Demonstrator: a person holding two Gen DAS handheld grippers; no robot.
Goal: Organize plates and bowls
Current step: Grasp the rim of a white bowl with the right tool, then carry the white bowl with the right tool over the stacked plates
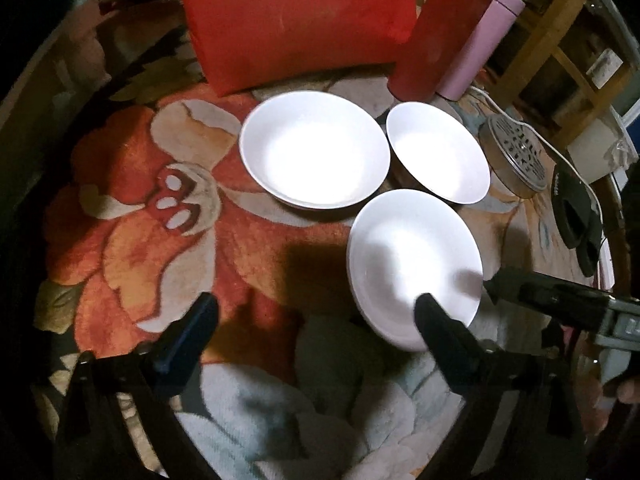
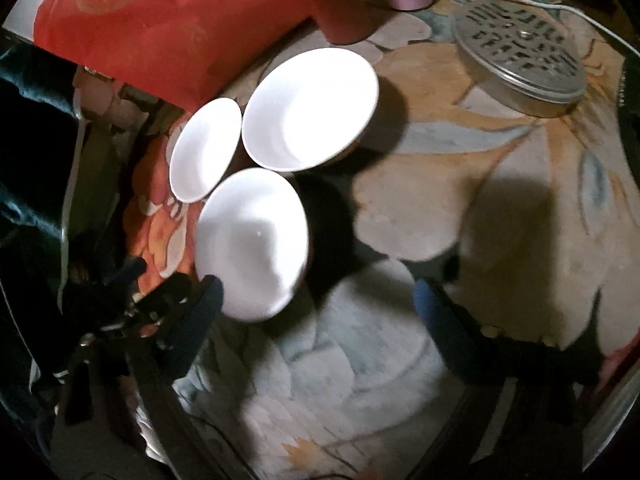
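Three white dishes clustered on floral tabletop (image 1: 132, 200); left gripper (image 1: 316, 316) and right gripper (image 2: 316, 300) flank nearest plate (image 1: 416, 264), jaws apart on both, nothing held; grasp of rim likely next

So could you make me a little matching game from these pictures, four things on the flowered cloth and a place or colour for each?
Things:
1. near white shallow dish
2. round perforated metal lid
3. tall pink cylindrical bottle
4. big red cushion

Descriptions:
A. silver, lying flat at the right of the dishes
B. standing beside a red canister
C. closest to both open grippers
D. propped at the back behind the dishes

Pairs: 1-C, 2-A, 3-B, 4-D
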